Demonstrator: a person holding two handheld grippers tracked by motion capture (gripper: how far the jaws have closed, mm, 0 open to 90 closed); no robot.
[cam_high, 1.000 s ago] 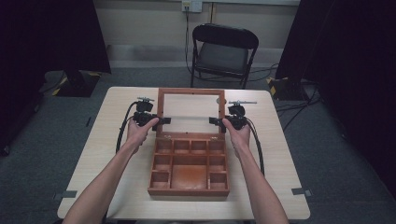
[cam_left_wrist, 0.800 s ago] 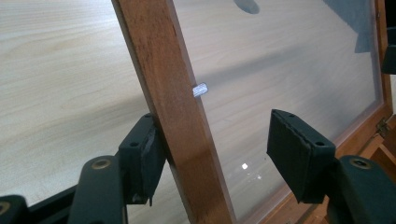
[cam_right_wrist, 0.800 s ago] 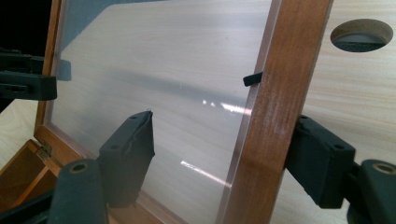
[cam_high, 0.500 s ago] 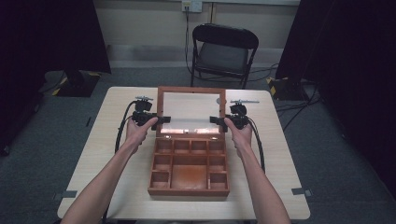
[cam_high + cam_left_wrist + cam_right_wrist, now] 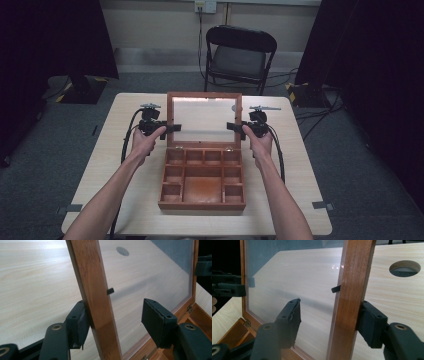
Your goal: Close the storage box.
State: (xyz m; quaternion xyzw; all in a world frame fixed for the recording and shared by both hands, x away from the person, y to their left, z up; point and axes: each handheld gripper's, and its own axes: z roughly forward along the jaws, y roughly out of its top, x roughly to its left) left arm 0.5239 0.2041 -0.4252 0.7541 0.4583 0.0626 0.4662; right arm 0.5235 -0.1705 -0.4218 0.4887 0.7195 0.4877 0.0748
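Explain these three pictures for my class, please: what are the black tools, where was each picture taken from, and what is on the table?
No robot here: a person holds a hand-operated gripper in each hand. The high view looks down from above the person's side. On the table lies an open wooden box with empty compartments; its glass-paned lid stands raised. The other two pictures come from cameras riding on the grippers. The left gripper straddles the lid's left frame rail: one of its fingers touches the wood, the other is clear. The right gripper likewise straddles the right rail, not clamped. Beyond the table stands a folding chair.
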